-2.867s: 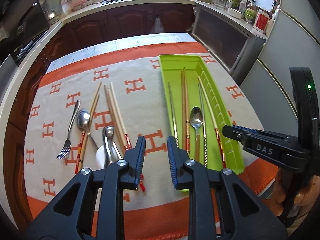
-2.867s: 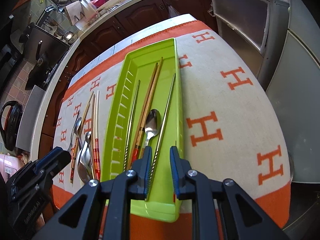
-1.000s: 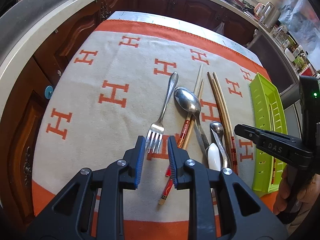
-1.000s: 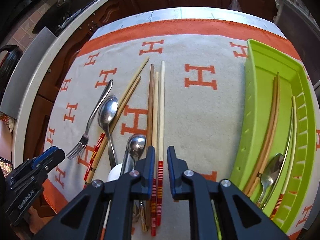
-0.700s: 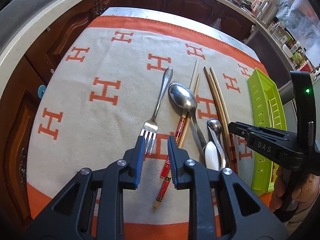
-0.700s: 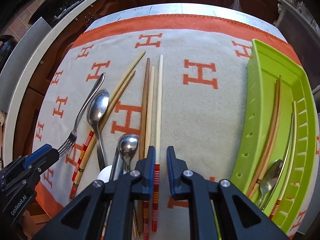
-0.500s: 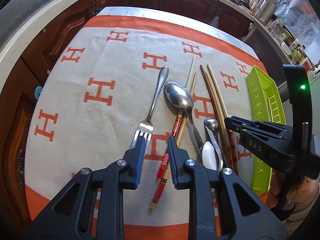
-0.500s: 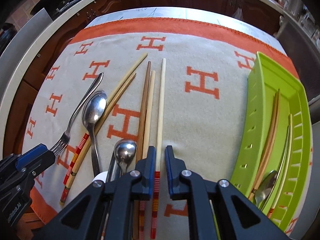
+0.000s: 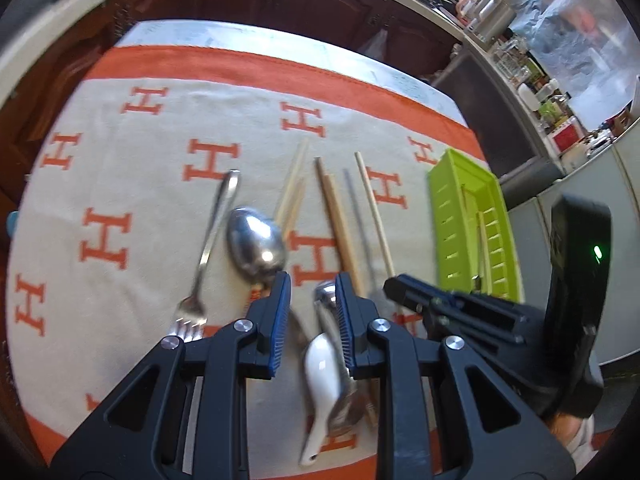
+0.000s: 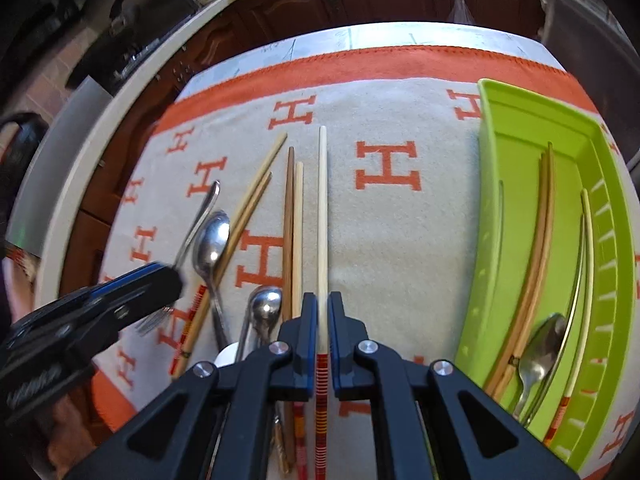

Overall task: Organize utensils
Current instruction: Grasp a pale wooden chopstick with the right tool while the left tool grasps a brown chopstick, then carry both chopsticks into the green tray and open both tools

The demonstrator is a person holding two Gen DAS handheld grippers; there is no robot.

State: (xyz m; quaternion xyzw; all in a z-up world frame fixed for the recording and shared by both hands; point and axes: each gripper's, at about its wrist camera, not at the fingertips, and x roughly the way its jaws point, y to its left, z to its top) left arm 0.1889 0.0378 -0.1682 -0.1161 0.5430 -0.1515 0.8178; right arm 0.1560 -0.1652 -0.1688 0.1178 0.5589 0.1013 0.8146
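With my right gripper [image 10: 323, 312] just closed on the pale chopstick [image 10: 322, 216] and my left gripper [image 9: 310, 300] open over the spoons, a skewed lift could drop it short of the green tray [image 10: 516, 216] to the right.

Table [image 10: 380, 36] under H-print cloth [image 10: 400, 240]; cloth bears loose cutlery, green tray [image 10: 516, 152].

**Right gripper clamps a pale chopstick**

The right gripper [image 10: 323, 312] has just been closing and now pinches a pale chopstick [image 10: 322, 208] near its striped end. Left of it lie more chopsticks [image 10: 292, 220], two spoons [image 10: 210, 246] and a fork [image 10: 196, 220] on the patterned cloth [image 10: 400, 240]. At the right, the green tray [image 10: 496, 208] holds chopsticks and a spoon.
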